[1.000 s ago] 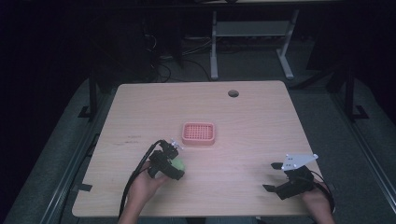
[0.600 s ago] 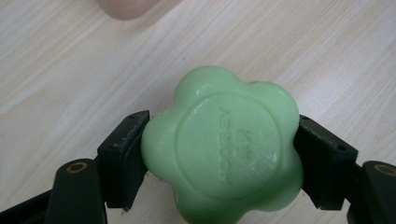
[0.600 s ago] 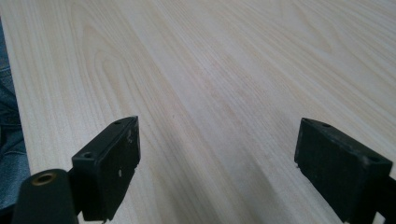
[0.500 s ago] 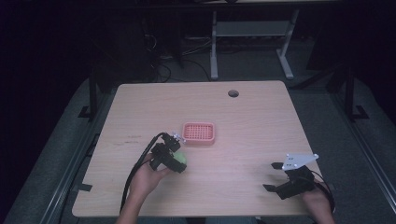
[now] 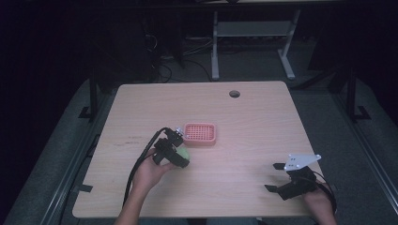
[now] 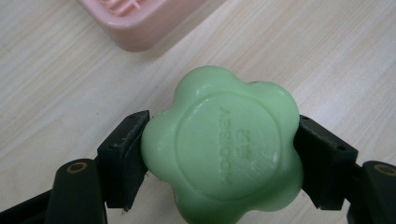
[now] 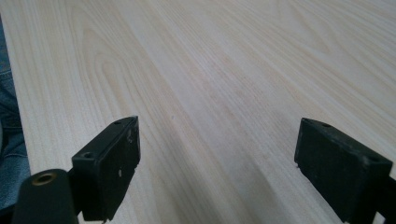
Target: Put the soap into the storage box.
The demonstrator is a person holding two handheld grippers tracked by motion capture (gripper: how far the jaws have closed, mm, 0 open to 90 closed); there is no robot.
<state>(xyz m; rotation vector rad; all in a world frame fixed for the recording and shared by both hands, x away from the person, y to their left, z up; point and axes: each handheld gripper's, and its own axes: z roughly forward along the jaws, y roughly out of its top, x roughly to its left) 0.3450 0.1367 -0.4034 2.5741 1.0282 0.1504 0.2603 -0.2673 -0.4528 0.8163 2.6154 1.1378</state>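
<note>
- We see the left gripper (image 5: 176,151) pinching the green soap (image 6: 224,149), just near-left of the pink tray (image 5: 200,133).
- Our right gripper (image 5: 277,177) rests near-right on the table (image 5: 263,122), jaws spread.

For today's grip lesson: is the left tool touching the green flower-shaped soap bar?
Touching. In the left gripper view, both black jaws of the left tool press against opposite sides of the green flower-shaped soap bar.

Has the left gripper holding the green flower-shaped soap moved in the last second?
Yes, slightly. The left gripper with the green flower-shaped soap has edged forward and right, toward the pink slotted soap dish.
</note>
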